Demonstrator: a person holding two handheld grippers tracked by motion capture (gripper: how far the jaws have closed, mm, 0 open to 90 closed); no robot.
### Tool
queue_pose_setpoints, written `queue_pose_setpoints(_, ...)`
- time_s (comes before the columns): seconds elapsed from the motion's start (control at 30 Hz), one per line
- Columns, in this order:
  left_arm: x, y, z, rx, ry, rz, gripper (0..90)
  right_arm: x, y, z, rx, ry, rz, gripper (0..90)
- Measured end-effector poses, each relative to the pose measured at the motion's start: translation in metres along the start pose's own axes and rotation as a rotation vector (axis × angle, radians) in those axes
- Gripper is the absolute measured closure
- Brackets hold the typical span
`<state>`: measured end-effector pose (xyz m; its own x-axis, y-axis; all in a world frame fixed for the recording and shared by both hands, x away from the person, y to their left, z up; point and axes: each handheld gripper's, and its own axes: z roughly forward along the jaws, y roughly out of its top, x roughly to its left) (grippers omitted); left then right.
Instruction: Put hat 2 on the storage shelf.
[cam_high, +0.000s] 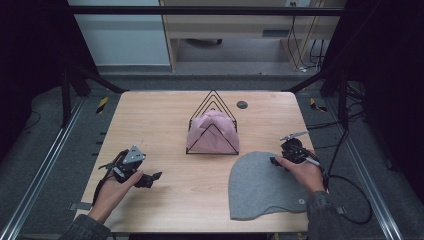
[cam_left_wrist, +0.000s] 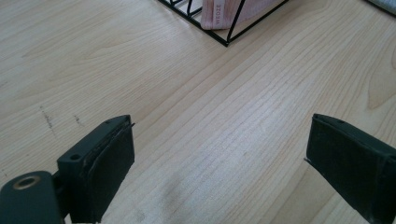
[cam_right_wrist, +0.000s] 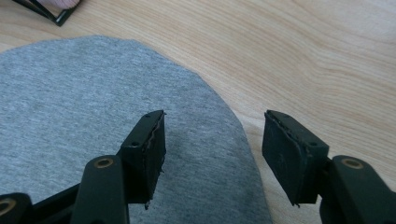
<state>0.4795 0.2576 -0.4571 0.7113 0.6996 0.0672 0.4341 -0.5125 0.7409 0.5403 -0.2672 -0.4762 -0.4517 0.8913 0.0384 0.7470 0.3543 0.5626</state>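
Since the right gripper (cam_high: 278, 161) sits at the upper right edge of the grey beanie (cam_high: 260, 185), jaws parted and straddling the hem with nothing yet between them, the cap reads as the item in hand: one jaw over the cloth, the other over bare wood, placed so as to close on the rim

Item, grey beanie (cam_right_wrist: 93, 107): flat on the wooden table (cam_high: 155, 115), near-right part, just in front of and to the right of the wire rack (cam_high: 212, 125). Rounded crown toward the rack, straighter hem toward the person's side; a small round tag shows near the lower right corner. Fine heathered knit, soft, lies limp and unwrinkled; likely to fold and drag when lifted by one edge

Item, pink hat (cam_high: 214, 131): already lodged inside the rack, bulging between the triangular wires; a label strip shows in the left gripper view (cam_left_wrist: 218, 13)

Left gripper (cam_high: 150, 179): held low over bare table at the near left, well apart from the beanie, jaws spread wide, holding nothing; apparently waiting in reserve
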Motion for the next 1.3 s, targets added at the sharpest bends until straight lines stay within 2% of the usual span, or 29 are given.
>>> queue_pose_setpoints(0.2,-0.001,0.000,0.000,0.004,-0.001,0.004,7.6,0.005,0.000,0.004,0.024,0.003,-0.019,46.3)
queue_pose_setpoints(0.27,-0.001,0.000,0.000,0.007,0.002,0.006,7.9,0.007,0.000,0.004,0.034,0.006,-0.037,52.5)
queue_pose_setpoints(0.47,0.000,0.000,0.000,0.011,0.001,0.007,8.1,0.009,-0.001,0.004,0.046,0.010,-0.049,60.2)
queue_pose_setpoints(0.6,0.001,-0.001,0.001,0.021,0.000,0.005,8.2,0.009,0.000,0.003,0.059,0.031,-0.052,74.3)
queue_pose_setpoints(0.63,0.001,-0.001,0.001,0.021,0.000,0.005,8.2,0.009,0.000,0.003,0.061,0.051,-0.051,80.2)
queue_pose_setpoints(0.77,0.002,-0.001,0.002,0.029,0.002,0.004,8.2,0.011,-0.001,0.002,0.054,0.062,-0.057,85.6)
queue_pose_setpoints(0.83,0.002,-0.002,0.002,0.031,0.001,0.004,8.2,0.014,-0.001,-0.001,0.032,0.073,-0.066,85.8)
queue_pose_setpoints(0.93,0.004,-0.002,0.004,0.010,-0.050,-0.011,8.0,0.022,0.000,-0.016,-0.029,0.102,-0.088,85.8)
queue_pose_setpoints(1.03,0.005,-0.002,0.007,0.007,-0.077,-0.028,7.6,0.030,0.000,-0.031,-0.082,0.117,-0.114,85.9)
queue_pose_setpoints(1.2,0.007,-0.003,0.007,0.004,-0.086,-0.047,7.2,0.051,0.005,-0.058,-0.191,0.141,-0.183,85.9)
queue_pose_setpoints(1.23,0.007,-0.003,0.007,0.004,-0.086,-0.047,7.2,0.051,0.005,-0.058,-0.191,0.141,-0.183,85.9)
queue_pose_setpoints(1.3,0.007,-0.004,0.008,0.015,-0.088,-0.047,7.3,0.061,0.007,-0.068,-0.237,0.155,-0.221,86.0)
